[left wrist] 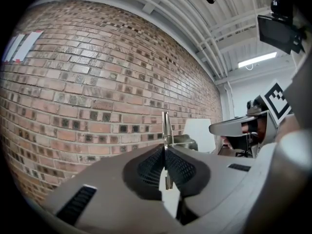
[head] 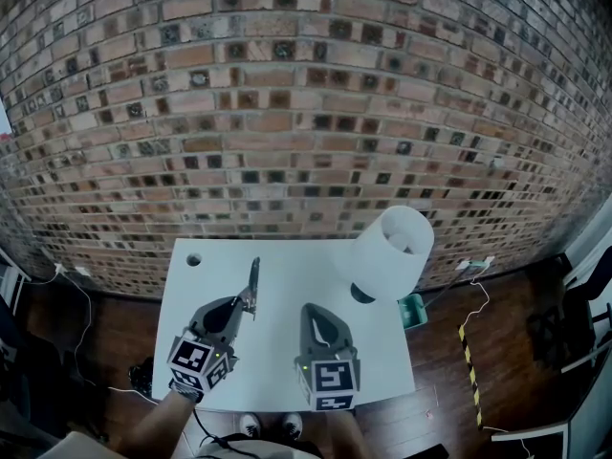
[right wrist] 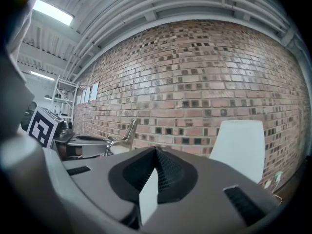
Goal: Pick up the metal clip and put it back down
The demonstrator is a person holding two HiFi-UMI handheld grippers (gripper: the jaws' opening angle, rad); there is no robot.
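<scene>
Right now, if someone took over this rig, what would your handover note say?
Left tool: shut on the metal clip, which sticks out past its tips toward the brick wall.
Right tool: shut, empty, beside the left one over the white table.
Done: clip picked up; it appears clear of the table.
Left: lower the clip onto the table and open the left tool. The white shade at the table's far right looks well out of the way.

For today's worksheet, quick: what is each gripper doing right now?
Left gripper: closed on the metal clip.
Right gripper: closed, empty.
</scene>
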